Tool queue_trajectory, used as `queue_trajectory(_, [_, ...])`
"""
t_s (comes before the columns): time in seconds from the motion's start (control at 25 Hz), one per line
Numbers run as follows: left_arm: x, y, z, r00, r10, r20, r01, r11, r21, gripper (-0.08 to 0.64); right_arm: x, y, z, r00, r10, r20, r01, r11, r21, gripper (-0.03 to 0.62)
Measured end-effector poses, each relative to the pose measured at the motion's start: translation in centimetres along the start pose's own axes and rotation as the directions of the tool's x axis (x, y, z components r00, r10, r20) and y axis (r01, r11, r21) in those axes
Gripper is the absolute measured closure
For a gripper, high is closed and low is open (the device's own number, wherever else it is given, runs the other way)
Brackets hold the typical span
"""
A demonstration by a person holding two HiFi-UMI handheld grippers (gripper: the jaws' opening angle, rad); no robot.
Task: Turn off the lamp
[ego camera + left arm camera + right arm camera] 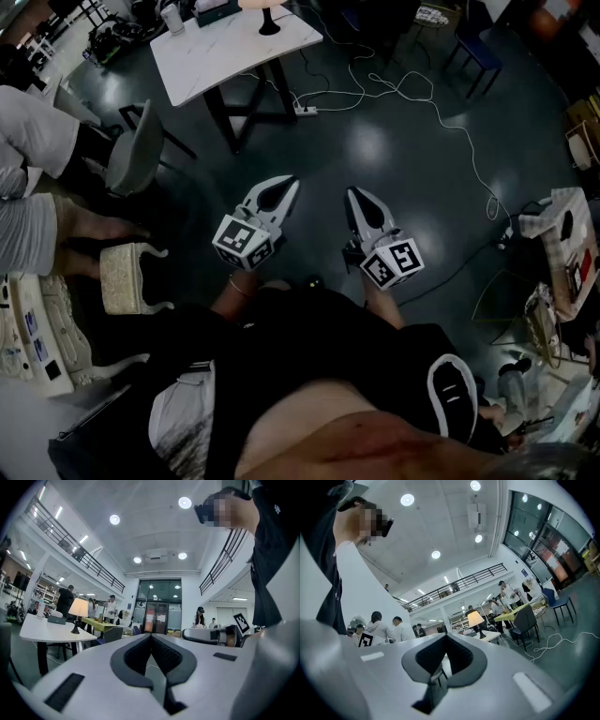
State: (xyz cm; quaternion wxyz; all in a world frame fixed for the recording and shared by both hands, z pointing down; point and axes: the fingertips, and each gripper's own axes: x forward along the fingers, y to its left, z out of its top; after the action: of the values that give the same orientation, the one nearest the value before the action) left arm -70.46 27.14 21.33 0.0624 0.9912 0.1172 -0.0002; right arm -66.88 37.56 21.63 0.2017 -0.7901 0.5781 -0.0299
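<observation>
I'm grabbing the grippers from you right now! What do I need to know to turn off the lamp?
Left gripper: shut, empty, held over the dark floor.
Right gripper: shut, empty, beside the left one.
Table lamp with cream shade and dark base: it stands on the white table with dark legs, ahead of you and far from both grippers.
Done: nothing yet. The shade glows, so the lamp is on.
Left: walk to the table and turn the lamp off. How it switches cannot be seen from here.
</observation>
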Motion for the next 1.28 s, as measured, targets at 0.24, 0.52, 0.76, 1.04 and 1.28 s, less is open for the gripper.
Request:
queue_trajectory(0.24, [0.5,-0.5,0.3,1.0,-0.012,0.011,0.012,1.0,0.001,0.554,-0.2,-0.3,0.7,1.0,-0.01,0.01,0.01,1.0,0.012,0.592])
queue_trajectory(0.52, [0.8,-1.2,0.1,1.0,-0.02,0.003,0.02,1.0,0.001,0.554,-1.4,-1.1,0.5,0.999,-0.023,0.031,0.022,0.999,0.033,0.592])
queue_trajectory(0.76, [0.9,-1.6,-0.1,1.0,-0.018,-0.003,0.018,1.0,0.01,0.554,-2.3,-1.2,0.9,0.998,-0.024,0.05,0.022,0.999,0.042,0.592])
queue_trajectory(1.04, [0.7,-0.8,0.1,1.0,0.012,-0.011,-0.012,1.0,0.001,0.554,-1.7,-1.3,0.4,1.0,-0.007,0.023,0.006,0.999,0.04,0.592])
queue_trajectory(1.28, [2.2,0.8,-0.2,1.0,0.006,-0.005,-0.007,1.0,-0.02,0.553,-0.5,-2.4,0.4,1.0,-0.016,0.011,0.016,1.0,0.026,0.592])
